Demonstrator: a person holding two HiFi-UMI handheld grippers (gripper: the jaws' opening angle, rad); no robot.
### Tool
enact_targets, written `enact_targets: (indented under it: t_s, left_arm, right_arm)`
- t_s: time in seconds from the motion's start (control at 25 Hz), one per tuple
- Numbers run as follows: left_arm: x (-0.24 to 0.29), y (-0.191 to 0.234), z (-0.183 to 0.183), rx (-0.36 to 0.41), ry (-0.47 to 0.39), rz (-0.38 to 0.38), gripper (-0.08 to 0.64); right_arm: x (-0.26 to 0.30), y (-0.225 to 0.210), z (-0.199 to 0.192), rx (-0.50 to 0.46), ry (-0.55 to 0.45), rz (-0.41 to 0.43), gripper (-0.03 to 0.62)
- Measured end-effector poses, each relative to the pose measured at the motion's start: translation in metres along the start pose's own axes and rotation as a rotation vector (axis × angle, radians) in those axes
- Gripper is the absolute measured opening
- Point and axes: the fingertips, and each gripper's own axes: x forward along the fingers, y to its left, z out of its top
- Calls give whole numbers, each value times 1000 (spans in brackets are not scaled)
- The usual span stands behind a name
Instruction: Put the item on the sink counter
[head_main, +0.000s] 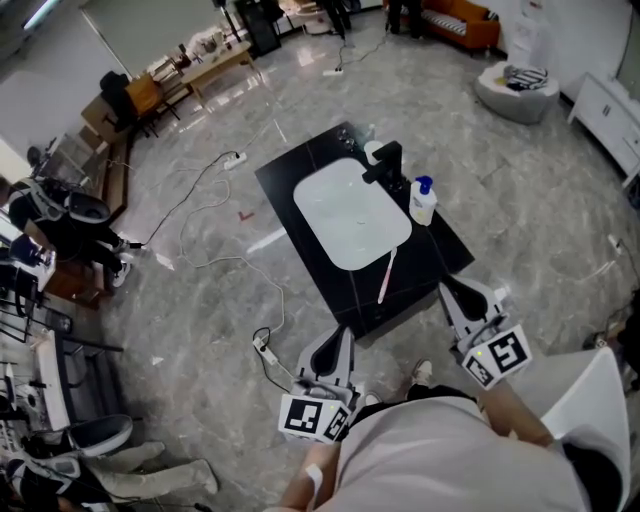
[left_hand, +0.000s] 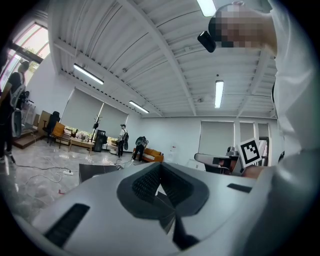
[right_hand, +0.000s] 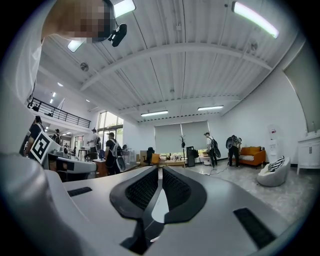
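The black sink counter (head_main: 300, 175) holds a white basin (head_main: 350, 212) in the head view. A pink and white toothbrush (head_main: 386, 275) lies on the counter's near right part, beside the basin rim. My left gripper (head_main: 342, 337) hovers just off the counter's near corner, shut and holding nothing. My right gripper (head_main: 451, 287) is off the counter's near right edge, also shut with nothing in it. In the left gripper view the left gripper (left_hand: 159, 169) points level into the room. In the right gripper view the right gripper (right_hand: 160, 171) does the same, pads together.
A black faucet (head_main: 386, 164), a white soap bottle with a blue pump (head_main: 423, 201) and a small white cup (head_main: 372, 151) stand along the counter's right side. Cables and a power strip (head_main: 263, 346) lie on the floor at the left. A white pouf (head_main: 515, 90) stands far right.
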Motion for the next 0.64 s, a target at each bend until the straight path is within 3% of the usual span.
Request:
enact_targets:
  t_s: [0.64]
  left_arm:
    - [1,20,10,5,-32,52,3]
  right_arm:
    - [30,-2,6,-18,-20,37,52]
